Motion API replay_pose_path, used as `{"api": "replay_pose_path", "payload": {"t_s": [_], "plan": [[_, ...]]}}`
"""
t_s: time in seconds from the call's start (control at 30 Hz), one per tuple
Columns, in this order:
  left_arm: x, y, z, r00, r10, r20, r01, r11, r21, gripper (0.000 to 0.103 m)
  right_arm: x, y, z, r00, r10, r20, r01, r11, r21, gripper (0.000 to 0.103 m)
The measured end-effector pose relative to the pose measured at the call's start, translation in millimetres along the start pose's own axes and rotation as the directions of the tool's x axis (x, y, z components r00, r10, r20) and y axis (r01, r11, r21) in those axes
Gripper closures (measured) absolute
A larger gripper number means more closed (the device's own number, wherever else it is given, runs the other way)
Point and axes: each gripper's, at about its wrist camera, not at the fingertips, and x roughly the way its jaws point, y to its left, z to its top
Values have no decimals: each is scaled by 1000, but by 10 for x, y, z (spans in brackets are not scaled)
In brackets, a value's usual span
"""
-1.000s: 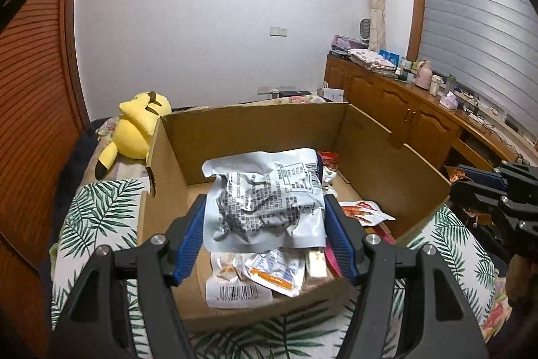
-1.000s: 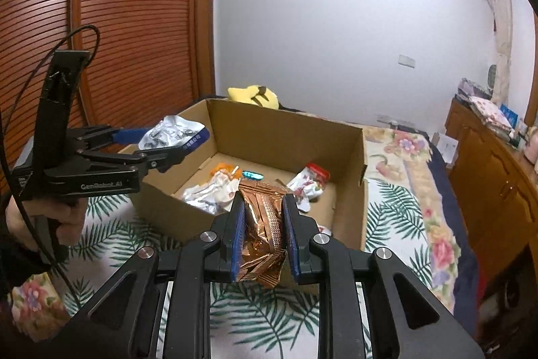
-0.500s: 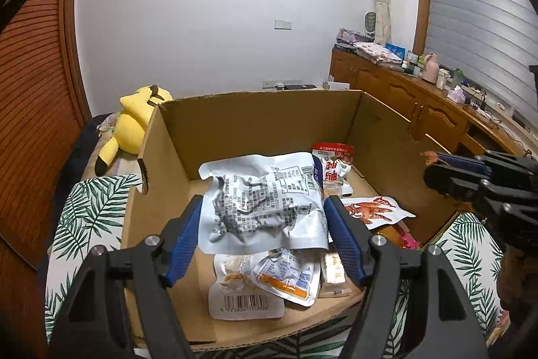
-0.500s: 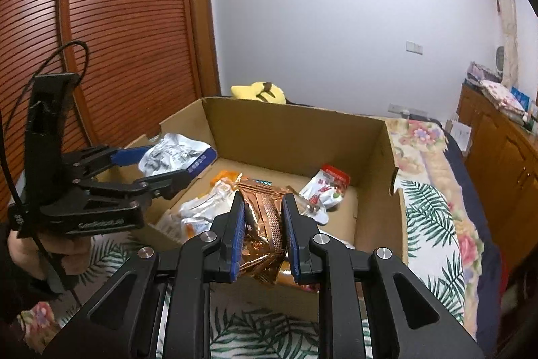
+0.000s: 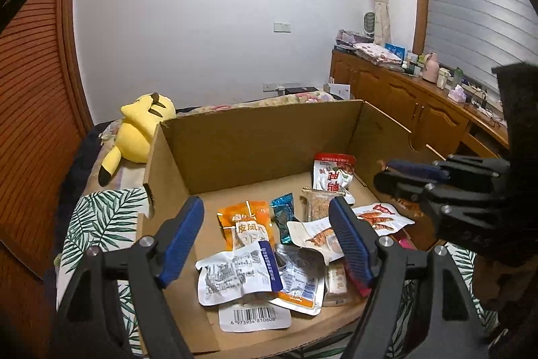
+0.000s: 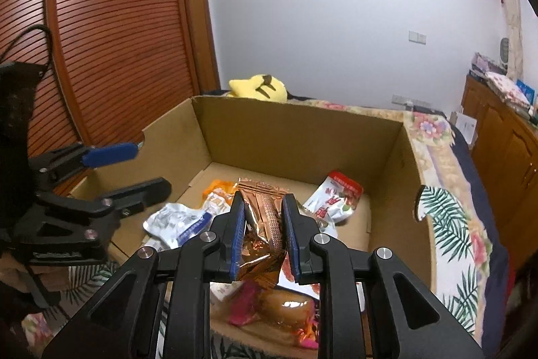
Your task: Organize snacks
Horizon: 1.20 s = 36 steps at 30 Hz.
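Both grippers tilt down over the cardboard box (image 6: 302, 137), right gripper (image 6: 264, 221) clamping a copper packet (image 6: 262, 224).

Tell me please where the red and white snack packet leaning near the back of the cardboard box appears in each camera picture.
Left wrist view: the red and white packet stands right of centre, by the box's right wall.
Right wrist view: the same packet lies right of centre, beyond the right gripper and its copper foil packet.
Shared landmark: the yellow plush toy behind the cardboard box.

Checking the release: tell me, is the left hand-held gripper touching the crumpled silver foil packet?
Apart: left wrist view shows the packet lying in the box below the open left hand-held gripper.
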Motion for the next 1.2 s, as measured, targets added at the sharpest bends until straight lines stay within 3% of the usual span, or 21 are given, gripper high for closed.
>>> {"api": "replay_pose_path", "payload": {"t_s": [0.17, 0.27, 0.33, 0.57, 0.77, 0.9, 1.07, 1.2], "plan": [[-19, 16, -16, 1000, 8, 7, -8, 1000, -9, 23, 30, -39, -56, 1000, 5, -17, -5, 1000, 22, 79], [-23, 6, -18, 1000, 17, 10, -17, 1000, -7, 19, -5, -38, -75, 1000, 3, -8, -3, 1000, 23, 68], [-47, -6, -29, 999, 26, 18, -26, 1000, -6, 16, -22, -32, -77, 1000, -2, -5, 2, 1000, 23, 48], [-262, -82, -38, 999, 38, 35, -38, 999, 3, 12, -318, 54, -115, 999, -40, 34, 39, 999, 24, 44], [-574, -168, -31, 995, 57, 81, -57, 998, -7, 0, -706, 134, -149, 993, -81, 92, 78, 996, 35, 17], [-762, -249, -62, 991, 73, 112, -75, 997, 10, 0, -929, 174, -187, 984, -125, 125, 122, 992, 34, 2], [-925, -356, -135, 988, 110, 113, -113, 993, 24, 0, -1103, 192, -235, 977, -158, 143, 149, 986, 70, 0], [-1129, -450, -245, 985, 99, 143, -103, 994, 24, 0, -1294, 240, -308, 969, -189, 159, 178, 981, 79, 0]]}}
